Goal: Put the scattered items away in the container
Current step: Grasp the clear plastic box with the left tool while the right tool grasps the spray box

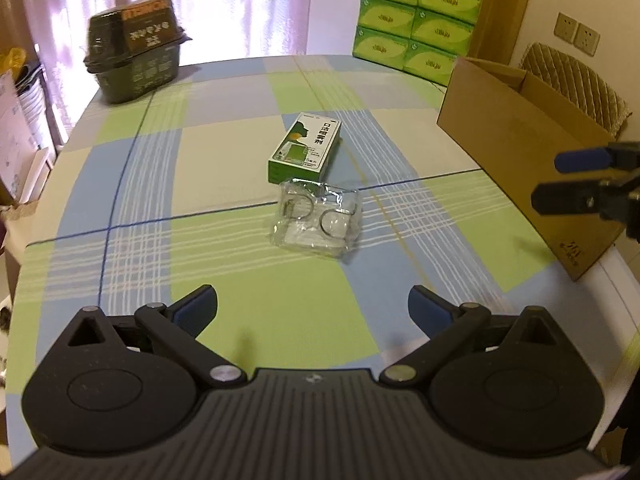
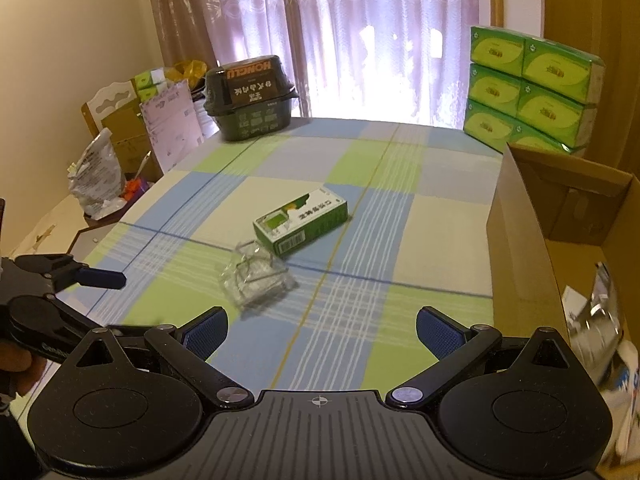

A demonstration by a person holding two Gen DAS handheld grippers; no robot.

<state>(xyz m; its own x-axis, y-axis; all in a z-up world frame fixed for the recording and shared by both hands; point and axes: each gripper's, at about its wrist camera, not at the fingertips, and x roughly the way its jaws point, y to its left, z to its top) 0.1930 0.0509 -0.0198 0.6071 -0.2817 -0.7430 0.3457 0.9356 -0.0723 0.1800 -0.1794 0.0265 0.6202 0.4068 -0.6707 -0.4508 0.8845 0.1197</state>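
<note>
Showing, from the left wrist, the left gripper (image 1: 312, 308) spread and empty, aimed at the clear packet (image 1: 318, 220) touching the green box (image 1: 306, 148), with the cardboard box (image 1: 516, 148) at right; from the right wrist, the right gripper (image 2: 322, 332) equally spread beside that container, presumably ready to collect.

Glossy clear plastic packet (image 1: 317, 218), matt cardboard box (image 1: 516, 152), woven checked cloth (image 1: 224, 160).

green tissue packs (image 1: 416, 24) stacked near lace curtains (image 2: 360, 20).
</note>
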